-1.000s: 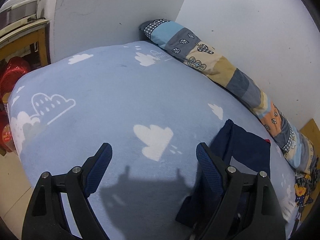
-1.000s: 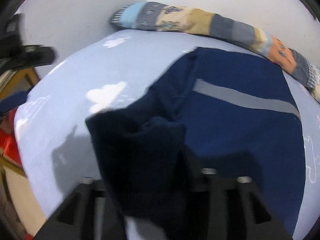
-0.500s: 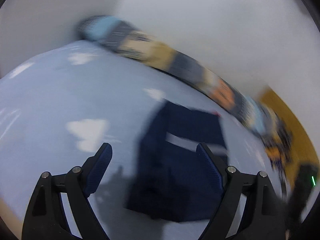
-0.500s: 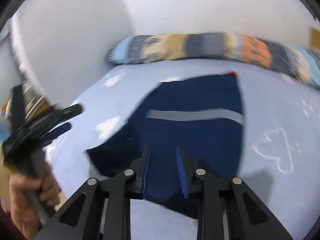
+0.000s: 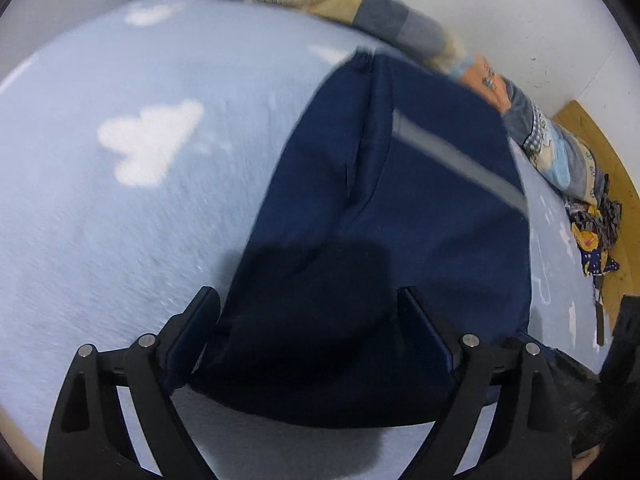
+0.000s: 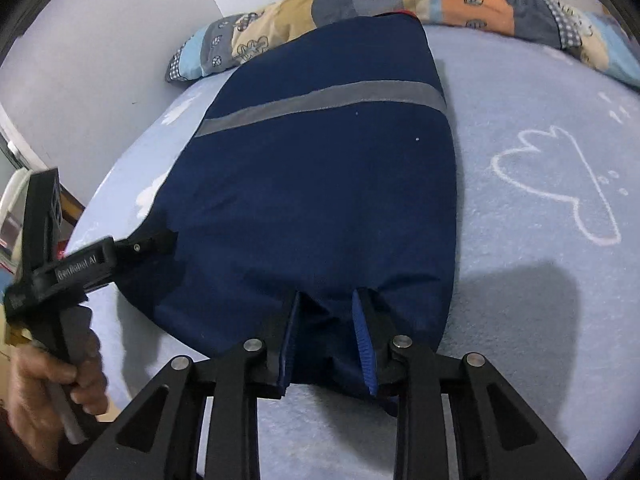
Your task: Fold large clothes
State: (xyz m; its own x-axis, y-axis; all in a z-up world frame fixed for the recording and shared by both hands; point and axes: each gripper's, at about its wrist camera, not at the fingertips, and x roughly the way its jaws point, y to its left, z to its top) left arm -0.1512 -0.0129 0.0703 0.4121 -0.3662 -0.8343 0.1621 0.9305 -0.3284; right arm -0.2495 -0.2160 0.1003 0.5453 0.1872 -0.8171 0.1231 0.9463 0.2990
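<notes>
A navy garment (image 6: 320,184) with a grey reflective stripe (image 6: 320,106) lies folded flat on the light blue bed; it also shows in the left wrist view (image 5: 400,220). My left gripper (image 5: 308,320) is open, its fingers straddling the garment's near edge at its left corner. In the right wrist view the left gripper (image 6: 160,242) touches that left corner. My right gripper (image 6: 326,312) is partly open, its fingers set on either side of a bunch of the near hem, not clamped tight.
The bed sheet (image 6: 540,140) is light blue with white clouds. A patchwork bolster (image 6: 460,0) runs along the white wall behind the garment. A yellow wooden floor edge and patterned cloth (image 5: 592,236) lie at the right.
The right gripper has laid the lifted garment part down and opened from it. The left gripper has swung from bare sheet over to the garment's near left edge.
</notes>
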